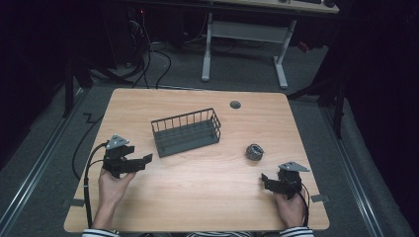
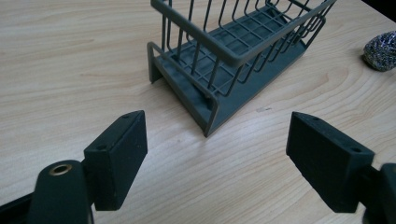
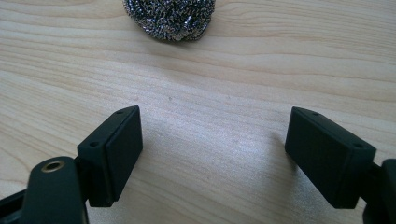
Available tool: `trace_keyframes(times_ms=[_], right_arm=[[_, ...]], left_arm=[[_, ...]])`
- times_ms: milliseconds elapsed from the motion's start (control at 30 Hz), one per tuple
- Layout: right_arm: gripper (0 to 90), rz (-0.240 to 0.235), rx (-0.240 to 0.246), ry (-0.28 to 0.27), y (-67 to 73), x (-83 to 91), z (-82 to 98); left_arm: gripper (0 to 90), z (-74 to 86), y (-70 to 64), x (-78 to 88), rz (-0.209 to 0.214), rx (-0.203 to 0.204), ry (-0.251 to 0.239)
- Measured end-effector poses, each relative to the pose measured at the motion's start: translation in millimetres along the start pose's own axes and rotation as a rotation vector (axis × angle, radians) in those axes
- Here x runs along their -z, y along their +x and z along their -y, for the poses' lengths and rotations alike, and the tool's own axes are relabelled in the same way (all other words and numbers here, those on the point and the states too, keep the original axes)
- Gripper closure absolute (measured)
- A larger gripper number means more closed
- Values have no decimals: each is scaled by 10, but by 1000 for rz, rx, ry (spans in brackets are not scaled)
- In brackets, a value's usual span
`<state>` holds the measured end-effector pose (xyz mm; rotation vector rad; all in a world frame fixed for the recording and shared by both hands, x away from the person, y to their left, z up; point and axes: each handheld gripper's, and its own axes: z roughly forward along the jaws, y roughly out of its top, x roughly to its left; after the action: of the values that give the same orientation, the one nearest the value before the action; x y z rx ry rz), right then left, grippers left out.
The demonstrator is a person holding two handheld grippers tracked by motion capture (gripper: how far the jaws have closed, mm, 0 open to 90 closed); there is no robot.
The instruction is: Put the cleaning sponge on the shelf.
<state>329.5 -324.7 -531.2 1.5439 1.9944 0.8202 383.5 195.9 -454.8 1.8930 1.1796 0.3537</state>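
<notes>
While both sets of fingers stand spread with nothing between them, the scourer point(image 1: 254, 151) lies on the worktop point(image 1: 197, 187) just ahead of the right gripper point(image 1: 268, 181), right of the basket point(image 1: 186, 132); the left gripper point(image 1: 141, 162) faces the basket's near corner; the likely step is a pickup, best done by centring the right fingers over the scourer, lowering fully, then pinching gently so it does not roll.

The table point(image 1: 197, 177) is lit evenly from above amid dark surroundings; soft shadows are cast, and close-ups are rendered sharp.
</notes>
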Motion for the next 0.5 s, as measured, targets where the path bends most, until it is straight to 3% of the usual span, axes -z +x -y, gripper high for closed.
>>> trace_keyframes(times_ms=[333, 500], right_arm=[[193, 0, 0, 0, 1, 0, 0], [193, 0, -1, 0, 2, 0, 0]], left_arm=[[208, -245, 2, -45, 28, 6, 5], [225, -360, 3, -103, 15, 16, -11]])
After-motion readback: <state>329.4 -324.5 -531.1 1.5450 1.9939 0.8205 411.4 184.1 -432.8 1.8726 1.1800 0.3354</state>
